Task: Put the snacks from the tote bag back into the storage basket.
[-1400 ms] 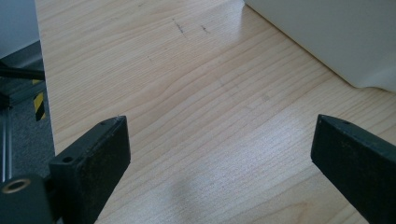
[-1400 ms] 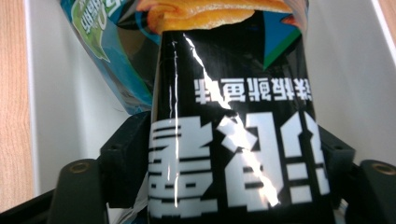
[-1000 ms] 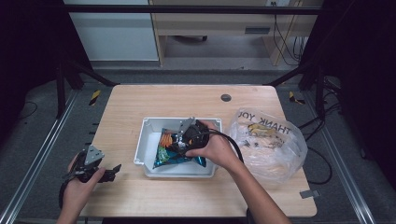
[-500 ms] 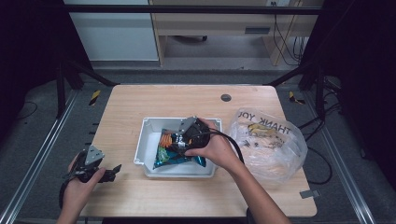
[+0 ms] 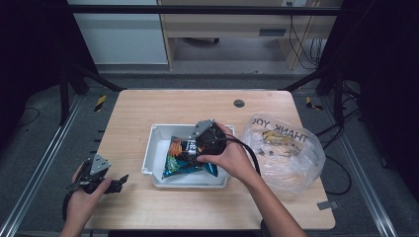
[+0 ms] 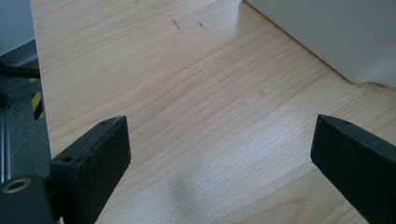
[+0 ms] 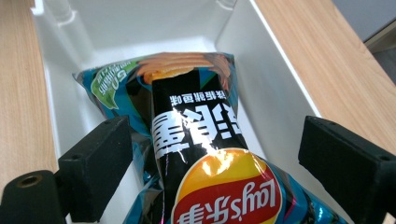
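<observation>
One chip bag [image 7: 205, 154] lies in one white bin [image 5: 157, 148]; both grippers' fingers [image 7: 95, 170] released.

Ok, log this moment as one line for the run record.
right tongs: just opening, astride chip bag, not gripping | chip bag: lying in white bin | left tongs: open over bare table

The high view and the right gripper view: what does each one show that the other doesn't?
High view alone: the person's left hand at the table's near left corner, and a clear plastic bag right of the white bin.

Right gripper view alone: the right gripper's two black jaws standing apart on either side of the chip bag, having just been opening, and the bag's print up close.

Both: chip bag, white bin, wooden table.
</observation>
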The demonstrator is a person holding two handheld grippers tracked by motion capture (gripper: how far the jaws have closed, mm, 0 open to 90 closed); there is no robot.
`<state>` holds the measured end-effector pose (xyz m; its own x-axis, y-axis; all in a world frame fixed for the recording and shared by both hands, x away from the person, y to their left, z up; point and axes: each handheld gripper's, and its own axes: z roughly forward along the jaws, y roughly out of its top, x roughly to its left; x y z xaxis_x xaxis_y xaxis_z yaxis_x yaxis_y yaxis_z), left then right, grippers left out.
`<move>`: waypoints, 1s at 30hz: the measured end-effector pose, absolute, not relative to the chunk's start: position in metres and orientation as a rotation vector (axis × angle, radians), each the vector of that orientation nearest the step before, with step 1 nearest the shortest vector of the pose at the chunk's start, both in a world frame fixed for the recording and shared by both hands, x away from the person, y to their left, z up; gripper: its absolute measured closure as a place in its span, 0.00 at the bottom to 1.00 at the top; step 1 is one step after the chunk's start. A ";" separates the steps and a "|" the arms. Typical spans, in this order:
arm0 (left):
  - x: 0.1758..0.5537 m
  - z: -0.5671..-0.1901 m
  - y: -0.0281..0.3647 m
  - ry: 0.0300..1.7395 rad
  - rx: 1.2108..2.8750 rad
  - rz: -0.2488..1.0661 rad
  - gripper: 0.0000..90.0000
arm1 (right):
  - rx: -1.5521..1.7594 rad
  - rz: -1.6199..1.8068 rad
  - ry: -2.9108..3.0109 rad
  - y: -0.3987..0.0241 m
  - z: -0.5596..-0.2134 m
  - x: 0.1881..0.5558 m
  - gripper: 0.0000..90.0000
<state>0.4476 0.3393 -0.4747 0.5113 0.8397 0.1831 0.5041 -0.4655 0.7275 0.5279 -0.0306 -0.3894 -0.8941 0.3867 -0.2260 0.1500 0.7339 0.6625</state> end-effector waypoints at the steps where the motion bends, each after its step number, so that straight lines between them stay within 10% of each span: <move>1: 0.447 -0.475 0.339 1.092 2.146 0.714 0.05 | 0.415 0.945 2.587 -0.031 -0.389 0.528 0.11; 30: 0.448 -0.477 0.337 1.094 2.157 0.701 0.05 | 0.787 1.138 2.368 -0.068 -0.369 0.497 0.08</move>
<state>0.4481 0.3372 -0.4769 0.5176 0.8367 0.1788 0.5117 -0.4702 0.7191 0.4973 -0.0685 -0.3686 -0.7633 0.6372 -0.1066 0.3148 0.5109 0.7999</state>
